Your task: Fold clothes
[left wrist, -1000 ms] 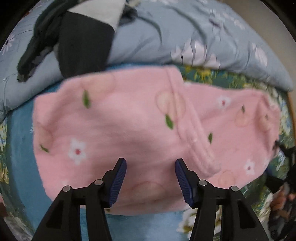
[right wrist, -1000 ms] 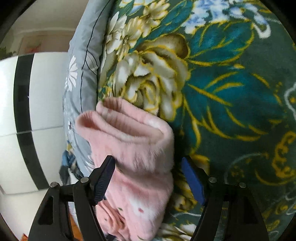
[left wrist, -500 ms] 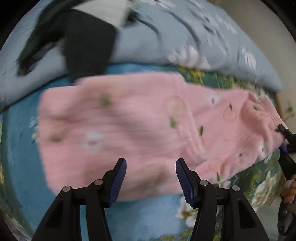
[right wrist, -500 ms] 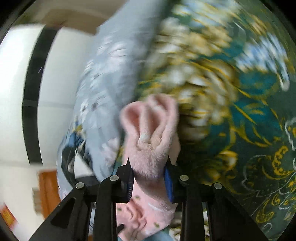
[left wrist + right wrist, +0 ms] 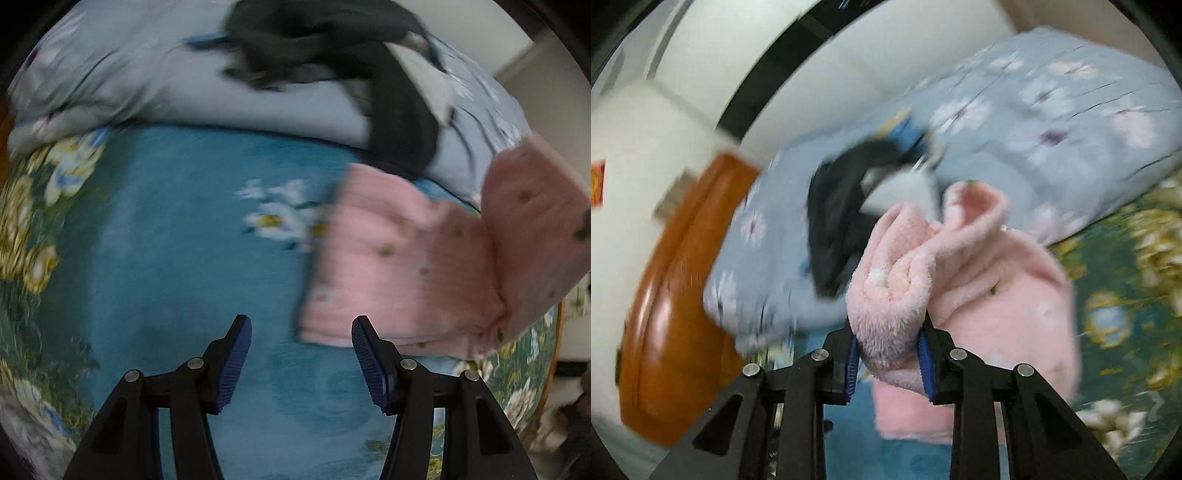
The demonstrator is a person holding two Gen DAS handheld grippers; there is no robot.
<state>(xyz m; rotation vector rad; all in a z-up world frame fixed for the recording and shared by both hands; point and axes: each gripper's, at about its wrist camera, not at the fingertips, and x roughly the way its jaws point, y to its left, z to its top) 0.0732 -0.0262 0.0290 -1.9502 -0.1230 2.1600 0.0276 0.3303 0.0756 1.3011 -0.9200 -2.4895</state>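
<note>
A pink fleece garment [image 5: 413, 266] with small flower prints lies on the blue floral bedspread [image 5: 177, 258], right of centre in the left wrist view, its right end lifted and folding over. My left gripper [image 5: 301, 363] is open and empty above bare bedspread, just left of the garment's near corner. My right gripper [image 5: 889, 358] is shut on a bunched end of the pink garment [image 5: 908, 280] and holds it up above the rest of the garment.
A grey-blue flowered quilt [image 5: 166, 74] is bundled along the back with dark clothing [image 5: 369, 74] on top; both also show in the right wrist view [image 5: 1052, 110]. An orange wooden bed frame [image 5: 672, 295] and a white wall stand at the left.
My right gripper closed on the garment's end, lifted it and carried it over the rest. My left gripper swung left, off the garment, and stayed open.
</note>
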